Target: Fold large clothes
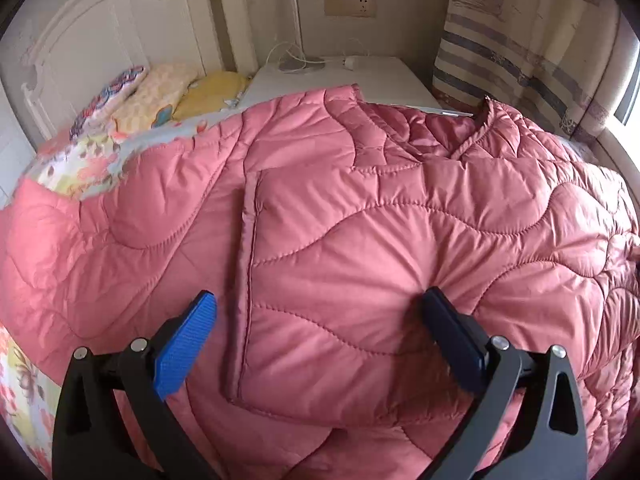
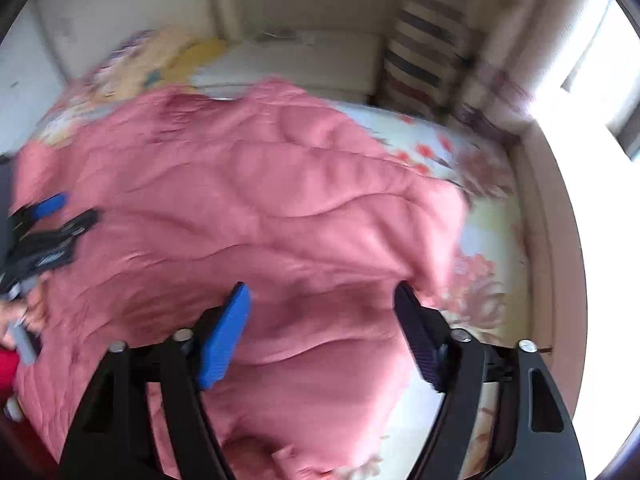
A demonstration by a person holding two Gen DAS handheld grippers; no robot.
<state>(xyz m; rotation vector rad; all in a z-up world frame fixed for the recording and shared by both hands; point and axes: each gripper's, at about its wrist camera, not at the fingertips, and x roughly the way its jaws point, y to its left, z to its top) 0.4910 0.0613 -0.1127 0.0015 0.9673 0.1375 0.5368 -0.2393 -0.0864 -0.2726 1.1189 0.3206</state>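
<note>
- My left gripper (image 1: 318,320) has its jaws spread wide, gripping nothing; its right-hand tip dents the pink quilted jacket (image 1: 360,240)
- My right gripper (image 2: 322,320) hangs with jaws released over the same jacket, in a blurred view
- The jacket lies spread across the floral bed (image 2: 488,248), collar toward the white nightstand (image 1: 340,76)

Motion blur smears the right wrist view, the pink quilted jacket (image 2: 260,208) running off its bottom edge.
</note>
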